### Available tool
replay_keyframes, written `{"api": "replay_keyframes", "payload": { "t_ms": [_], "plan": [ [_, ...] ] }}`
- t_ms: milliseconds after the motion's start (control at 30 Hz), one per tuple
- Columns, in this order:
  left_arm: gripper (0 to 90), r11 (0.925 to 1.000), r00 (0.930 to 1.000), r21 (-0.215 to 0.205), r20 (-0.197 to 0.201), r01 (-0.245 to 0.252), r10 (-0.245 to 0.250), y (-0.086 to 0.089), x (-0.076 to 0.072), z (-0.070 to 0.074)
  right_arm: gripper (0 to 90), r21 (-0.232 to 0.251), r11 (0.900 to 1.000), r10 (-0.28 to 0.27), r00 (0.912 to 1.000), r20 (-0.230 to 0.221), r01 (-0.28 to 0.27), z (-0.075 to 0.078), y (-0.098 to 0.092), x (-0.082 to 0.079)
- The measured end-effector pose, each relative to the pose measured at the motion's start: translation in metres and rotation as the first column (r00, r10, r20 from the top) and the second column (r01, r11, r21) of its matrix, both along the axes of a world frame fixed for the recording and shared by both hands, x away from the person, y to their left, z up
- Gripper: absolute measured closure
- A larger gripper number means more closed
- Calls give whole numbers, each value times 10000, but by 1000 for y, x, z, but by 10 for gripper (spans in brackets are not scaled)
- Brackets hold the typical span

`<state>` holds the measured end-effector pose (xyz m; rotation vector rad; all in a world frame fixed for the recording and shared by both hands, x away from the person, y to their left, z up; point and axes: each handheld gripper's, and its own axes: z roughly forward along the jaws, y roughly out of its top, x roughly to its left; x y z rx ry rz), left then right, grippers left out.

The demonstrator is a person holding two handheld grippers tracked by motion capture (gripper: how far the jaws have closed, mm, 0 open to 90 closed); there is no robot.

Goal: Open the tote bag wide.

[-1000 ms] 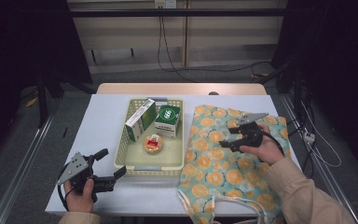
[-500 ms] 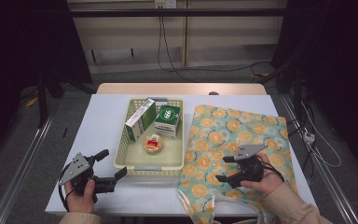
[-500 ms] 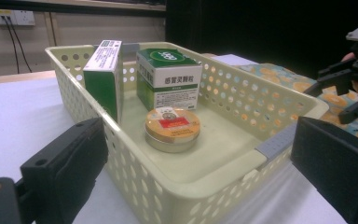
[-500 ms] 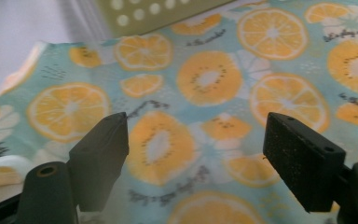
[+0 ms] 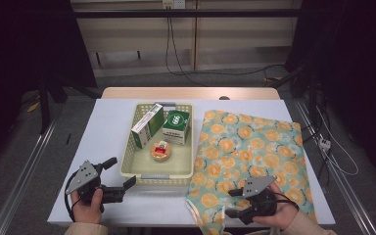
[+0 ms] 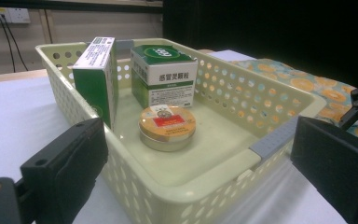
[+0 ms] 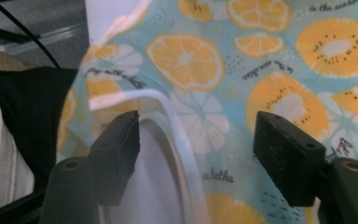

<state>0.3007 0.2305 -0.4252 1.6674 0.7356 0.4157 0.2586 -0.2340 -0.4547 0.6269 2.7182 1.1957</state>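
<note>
Right tongs (image 5: 233, 203) are hovering at the near corner of the fruit-print bag (image 5: 254, 156), jaws just closing, straddling its white handle (image 7: 177, 135) without pinching it, likely to lift it. Left tongs (image 5: 120, 172) are waiting open before the basket (image 5: 157, 172) on the worktop (image 5: 107, 127). Bag print is reading "a bathe"; the farther green box (image 6: 164, 74) is bearing Chinese characters.

One basket (image 5: 129, 169), two boxes (image 5: 176, 127), one tin (image 5: 160, 150), one bag (image 5: 254, 152).
</note>
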Motion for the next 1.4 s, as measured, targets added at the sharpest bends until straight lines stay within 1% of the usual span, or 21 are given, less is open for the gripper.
{"api": "replay_keyframes", "payload": {
  "t_ms": [33, 67, 100, 133, 167, 200, 233, 267, 400, 433, 467, 500, 567, 600, 933, 1067, 1133, 1167, 1200, 1367, 1400],
  "plan": [
    [35, 10000, 10000, 11, -27, -2, 2, 0, 0, 0, 505, -81, 9999, 113, 9995, 294, -111, 0, -1, 1],
    [35, 10000, 10000, -9, -16, -4, 4, -1, 0, 0, 565, -75, 9997, 217, 9995, 244, -215, 0, -1, 2],
    [35, 10000, 10000, -26, -17, -1, 0, -1, 0, 0, 565, -75, 9997, 217, 9995, 244, -215, 0, -1, 2],
    [35, 10000, 10000, -15, -22, 5, -6, 0, 0, 0, 640, -70, 9998, 210, 9994, 276, -208, 0, -1, 3],
    [35, 10000, 10000, -8, -14, -5, 5, 0, 0, 0, 756, -92, 9996, 269, 9995, 161, -268, 1, 1, 4],
    [35, 10000, 10000, 5, -7, -28, 28, 0, 0, 0, 820, -188, 9994, 291, 9994, 162, -288, 2, 2, 5],
    [35, 10000, 10000, -2, -26, -32, 32, 0, 0, 0, 820, -188, 9994, 291, 9994, 162, -288, 2, 2, 5],
    [36, 10000, 10000, 2, -29, -29, 29, 0, 0, 0, 876, -302, 9989, 355, 9993, 92, -352, 3, 4, 7],
    [36, 10000, 10000, 20, -20, 26, -26, 0, 0, 0, 900, -340, 9990, 298, 9995, 103, -294, 4, 6, 12],
    [36, 10000, 10000, 30, -27, 45, -45, -1, 0, 0, 900, -279, 9996, 88, 10000, 20, -87, 5, 4, 19],
    [36, 10000, 10000, 50, -25, 76, -76, -1, 0, 0, 900, -279, 9996, 88, 10000, 20, -87, 5, 4, 19],
    [35, 9999, 10000, 94, -24, 84, -84, -2, 0, 0, 900, -146, 9997, -210, 9998, -6, 210, 6, 1, 26],
    [36, 9999, 9999, 117, -23, 102, -102, -2, 0, 0, 900, -72, 9994, -347, 9994, -44, 346, 7, -1, 30],
    [35, 9999, 10000, 96, -18, 82, -82, -2, 0, 0, 900, 180, 9978, -641, 9979, -100, 643, 9, -4, 37],
    [36, 10000, 10000, 34, -9, 42, -42, -1, -1, 0, 900, 307, 9895, -1414, 9899, -40, 1415, 15, -11, 66],
    [35, 10000, 10000, 78, -38, 54, -54, -2, 0, -1, 900, 204, 9849, -1723, 9850, 101, 1721, 17, -13, 78],
    [36, 10000, 10000, 49, -29, 50, -50, -2, 0, 0, 900, 299, 9776, -2088, 9779, 133, 2084, 17, -15, 92],
    [36, 10000, 10000, 24, -32, 44, -44, -2, 0, 0, 900, 299, 9776, -2088, 9779, 133, 2084, 17, -15, 92],
    [35, 10000, 10000, 34, -5, 54, -54, -2, 0, 0, 900, 299, 9739, -2255, 9741, 151, 2249, 18, -15, 96],
    [35, 10000, 10000, 42, -28, 74, -74, -1, 0, 0, 900, -73, 9710, -2388, 9709, 201, 2390, 19, -9, 120],
    [36, 10000, 10000, 17, -31, 86, -86, -1, 0, 0, 900, -189, 9685, -2476, 9683, 327, 2483, 20, -7, 124]
  ]
}}
